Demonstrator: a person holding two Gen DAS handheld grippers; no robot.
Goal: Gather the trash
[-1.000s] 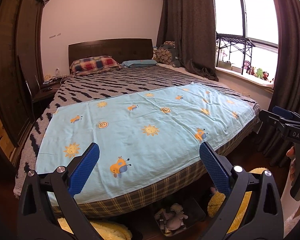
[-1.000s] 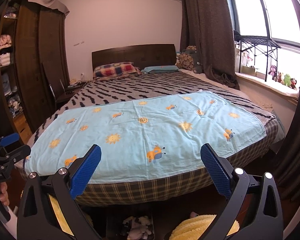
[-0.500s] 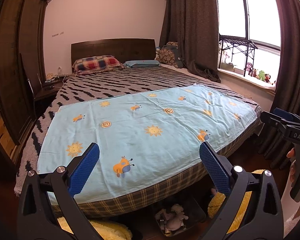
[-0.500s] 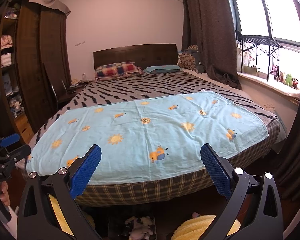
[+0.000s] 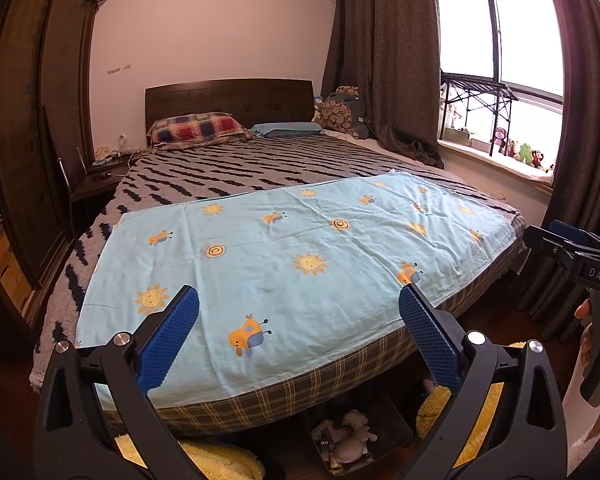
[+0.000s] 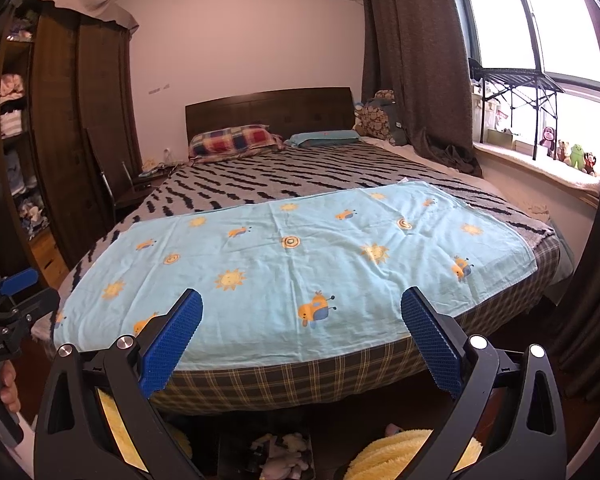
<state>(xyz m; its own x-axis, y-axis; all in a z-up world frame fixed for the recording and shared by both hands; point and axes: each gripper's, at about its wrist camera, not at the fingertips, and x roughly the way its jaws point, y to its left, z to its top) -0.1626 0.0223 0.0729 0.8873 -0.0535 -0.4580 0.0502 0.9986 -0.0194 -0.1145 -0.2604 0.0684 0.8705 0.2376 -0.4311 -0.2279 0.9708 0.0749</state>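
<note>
Left gripper (image 5: 299,328) gapes wide with nothing between its blue pads; right gripper (image 6: 301,332) is just as wide and just as bare. Both hang at the foot of the bed (image 5: 260,396), over the light-blue cartoon sheet (image 5: 284,256). No trash shows anywhere on the bedding. The risk: under the frame sits a bin of plush toys (image 5: 352,436), beside a yellow fluffy rug (image 6: 400,456), and a hasty grab could take those for rubbish.
</note>
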